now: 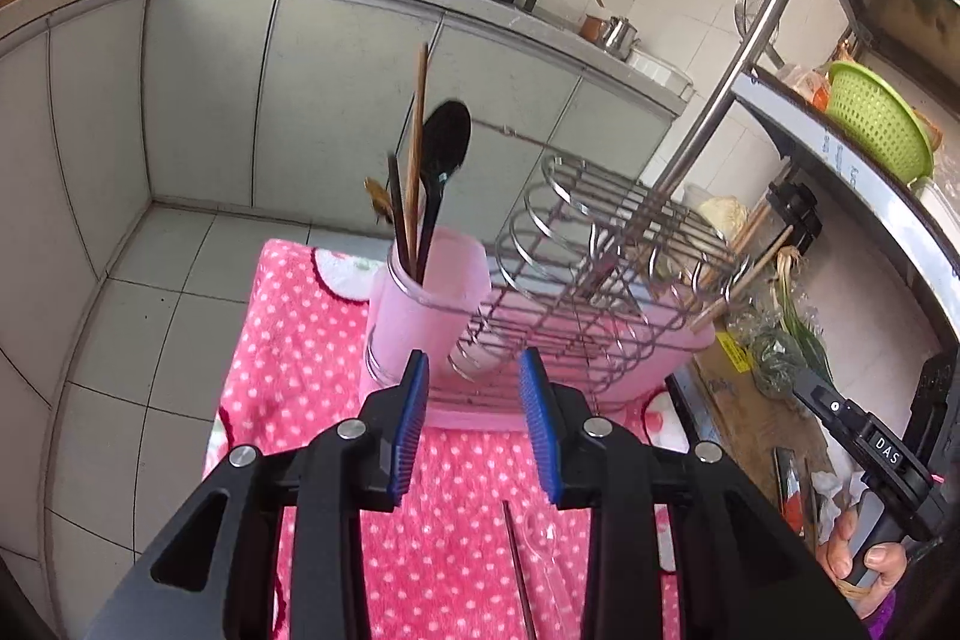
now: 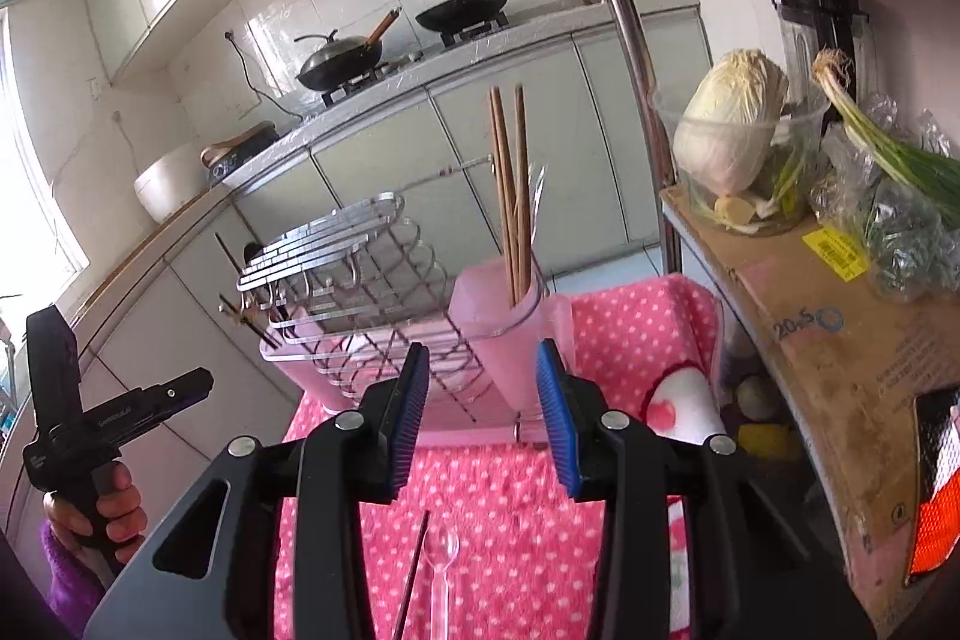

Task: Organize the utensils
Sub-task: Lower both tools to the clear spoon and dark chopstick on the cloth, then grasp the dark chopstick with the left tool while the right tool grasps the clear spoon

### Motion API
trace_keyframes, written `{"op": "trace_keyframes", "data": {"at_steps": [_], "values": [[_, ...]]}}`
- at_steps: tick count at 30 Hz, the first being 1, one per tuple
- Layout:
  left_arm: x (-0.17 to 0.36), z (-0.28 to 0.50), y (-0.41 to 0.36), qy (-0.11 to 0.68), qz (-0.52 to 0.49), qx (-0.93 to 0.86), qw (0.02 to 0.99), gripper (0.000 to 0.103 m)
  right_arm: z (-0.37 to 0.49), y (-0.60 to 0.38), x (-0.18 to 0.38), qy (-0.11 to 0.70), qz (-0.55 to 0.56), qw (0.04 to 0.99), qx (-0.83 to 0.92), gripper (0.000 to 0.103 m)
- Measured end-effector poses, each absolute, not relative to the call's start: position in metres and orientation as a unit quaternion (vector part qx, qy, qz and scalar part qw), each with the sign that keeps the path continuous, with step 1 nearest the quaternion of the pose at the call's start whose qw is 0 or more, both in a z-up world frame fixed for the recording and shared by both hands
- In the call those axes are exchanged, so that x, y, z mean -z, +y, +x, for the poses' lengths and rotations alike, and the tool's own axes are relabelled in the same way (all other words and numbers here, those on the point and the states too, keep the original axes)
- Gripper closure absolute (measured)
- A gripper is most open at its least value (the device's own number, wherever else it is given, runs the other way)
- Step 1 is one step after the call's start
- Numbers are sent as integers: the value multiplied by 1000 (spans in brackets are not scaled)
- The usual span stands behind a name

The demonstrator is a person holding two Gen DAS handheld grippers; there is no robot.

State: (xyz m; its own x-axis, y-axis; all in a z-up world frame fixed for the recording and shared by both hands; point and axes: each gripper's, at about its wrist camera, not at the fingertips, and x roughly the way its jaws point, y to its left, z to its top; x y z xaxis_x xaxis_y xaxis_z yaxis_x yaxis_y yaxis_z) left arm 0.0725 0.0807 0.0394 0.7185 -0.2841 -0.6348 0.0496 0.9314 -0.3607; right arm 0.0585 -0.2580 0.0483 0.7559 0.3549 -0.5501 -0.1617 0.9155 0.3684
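Pink cups are showing in both views: through the left wrist camera my left gripper (image 1: 474, 436) is hovering released, nothing between its jaws, near the cup (image 1: 420, 304) holding a black spoon (image 1: 447, 148) and chopsticks (image 1: 417, 148). Through the right wrist camera my right gripper (image 2: 483, 430) is hanging released too, with a clear spoon (image 2: 443, 580) and a dark chopstick (image 2: 414, 574) lying on the dotted towel (image 2: 510, 520) nearest me, the wire rack (image 2: 354, 292) beyond.

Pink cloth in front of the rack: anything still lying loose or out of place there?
Yes. A clear plastic spoon and a single dark chopstick lie flat on the pink dotted cloth, while other utensils stand in the pink cups. Both grippers, left gripper and right gripper, are open and empty.
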Motion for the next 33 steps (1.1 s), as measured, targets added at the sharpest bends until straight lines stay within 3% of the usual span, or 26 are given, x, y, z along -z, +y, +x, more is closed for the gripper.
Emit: {"op": "trace_keyframes", "data": {"at_steps": [14,33], "values": [[54,65,49,482,-159,119,854,73,80,-211,73,524,212,798,-212,65],[73,65,54,502,-169,122,839,73,115,-152,134,600,153,760,-198,66]]}}
